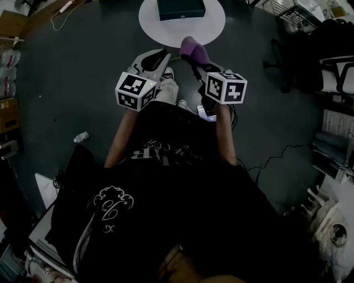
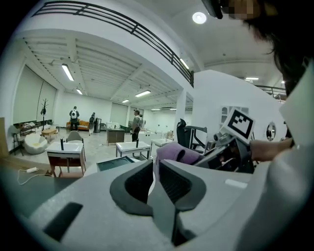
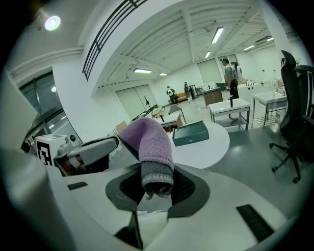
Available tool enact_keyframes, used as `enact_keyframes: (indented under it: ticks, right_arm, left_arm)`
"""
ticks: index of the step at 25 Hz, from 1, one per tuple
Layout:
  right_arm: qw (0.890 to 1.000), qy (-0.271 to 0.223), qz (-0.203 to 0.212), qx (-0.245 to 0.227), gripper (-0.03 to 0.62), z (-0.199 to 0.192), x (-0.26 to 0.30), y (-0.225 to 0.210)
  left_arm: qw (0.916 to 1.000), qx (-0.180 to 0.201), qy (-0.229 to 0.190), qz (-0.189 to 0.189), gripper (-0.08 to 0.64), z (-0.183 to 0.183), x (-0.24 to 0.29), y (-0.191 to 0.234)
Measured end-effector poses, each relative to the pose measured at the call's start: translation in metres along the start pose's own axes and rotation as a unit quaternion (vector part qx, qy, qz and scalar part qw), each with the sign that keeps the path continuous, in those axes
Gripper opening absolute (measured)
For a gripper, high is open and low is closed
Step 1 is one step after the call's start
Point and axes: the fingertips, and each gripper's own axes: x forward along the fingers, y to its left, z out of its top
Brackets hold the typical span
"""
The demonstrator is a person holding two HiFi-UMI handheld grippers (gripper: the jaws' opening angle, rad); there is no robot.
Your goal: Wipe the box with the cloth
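A dark teal box (image 1: 181, 8) lies on a round white table (image 1: 166, 30) ahead of me; the right gripper view shows the box (image 3: 190, 133) on the table's far side. My right gripper (image 1: 191, 58) is shut on a purple fleece cloth (image 1: 193, 50), which stands up between the jaws and has a grey cuff (image 3: 157, 174). It hovers at the table's near edge, short of the box. My left gripper (image 1: 162, 56) is beside it to the left, jaws together with nothing in them. In the left gripper view the cloth (image 2: 174, 153) and box (image 2: 115, 164) lie beyond the jaws.
Dark floor surrounds the table. Black office chairs (image 1: 337, 72) stand at the right, with cables (image 1: 276, 157) on the floor. A small white object (image 1: 81, 136) lies on the floor at the left. Cardboard boxes (image 1: 8, 113) line the left edge. Distant desks and people fill the hall.
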Motion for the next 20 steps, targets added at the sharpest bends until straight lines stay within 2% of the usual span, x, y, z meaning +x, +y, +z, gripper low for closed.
enact_keyframes:
  ticks: [8,15,20]
  right_arm:
    - [1.000,0.013,0.011,0.002,0.100,0.000,0.009,-0.004]
    - [1.000,0.017,0.007,0.012,0.100,0.007,0.025,-0.008]
    - [1.000,0.024,0.001,0.015,0.100,0.026,0.044,-0.025]
  left_arm:
    - [0.9998,-0.004,0.011,0.015,0.034,-0.004,0.003,0.009]
    - [0.9996,-0.004,0.026,0.005,0.034,-0.008,0.014,0.022]
    - [0.9996,-0.010,0.028,-0.002,0.034,-0.001,0.040,0.044]
